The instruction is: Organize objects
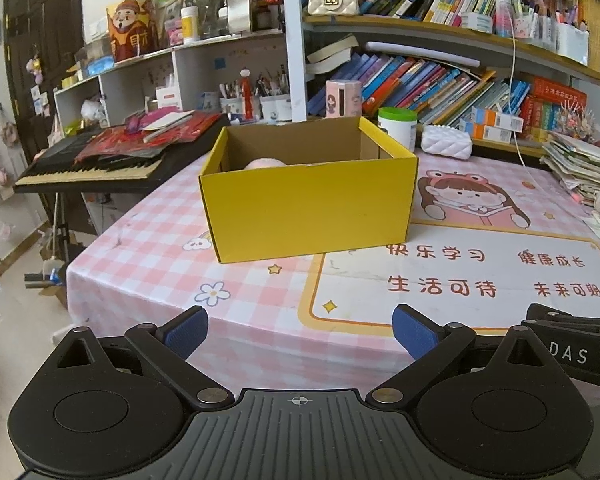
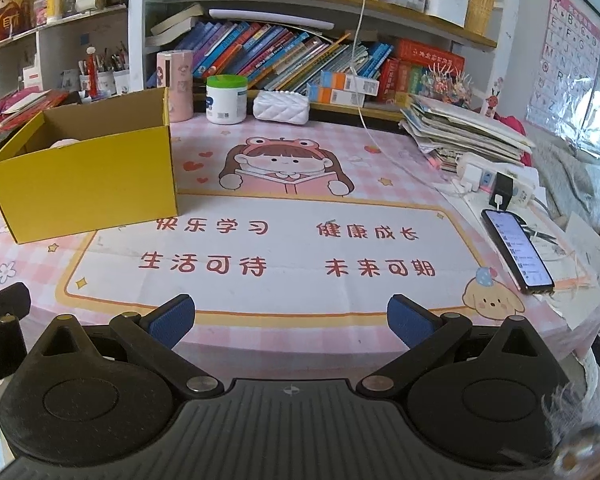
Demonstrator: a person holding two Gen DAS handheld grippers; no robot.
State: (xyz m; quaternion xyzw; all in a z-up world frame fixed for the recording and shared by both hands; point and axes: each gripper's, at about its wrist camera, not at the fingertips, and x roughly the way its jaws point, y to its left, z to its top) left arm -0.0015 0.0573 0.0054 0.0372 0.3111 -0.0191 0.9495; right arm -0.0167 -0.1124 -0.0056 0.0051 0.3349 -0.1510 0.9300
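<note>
- Two grippers hover low over the near edge of the table, side by side, both with jaws spread wide and nothing between the blue pads.
- Farthest left, off the table, a keyboard (image 1: 88, 168) carries a pile of red papers; it seems no part of the job.
- Next comes the left gripper (image 1: 300, 330), empty, pointing straight at the yellow box (image 1: 308, 212), which stands open-topped on the pink checked tablecloth (image 1: 148, 256), well apart from the fingertips.
- Inside the box, a pale pink rounded thing (image 1: 262, 164) peeks above the front wall; what it is cannot be told.
- To the right, the right gripper (image 2: 292, 320) is likewise empty, facing the bare printed centre of the cloth.
- Along the back stand a pink cylinder (image 2: 175, 84), a green-lidded jar (image 2: 226, 98) and a white quilted case (image 2: 282, 107).
- Far right lies a phone (image 2: 516, 250), screen lit, near a paper stack (image 2: 464, 132).
- Judging by this, the sorting looks largely done: one item boxed, the open cloth holding nothing loose. Whether the back-row things belong in the box is unclear.
</note>
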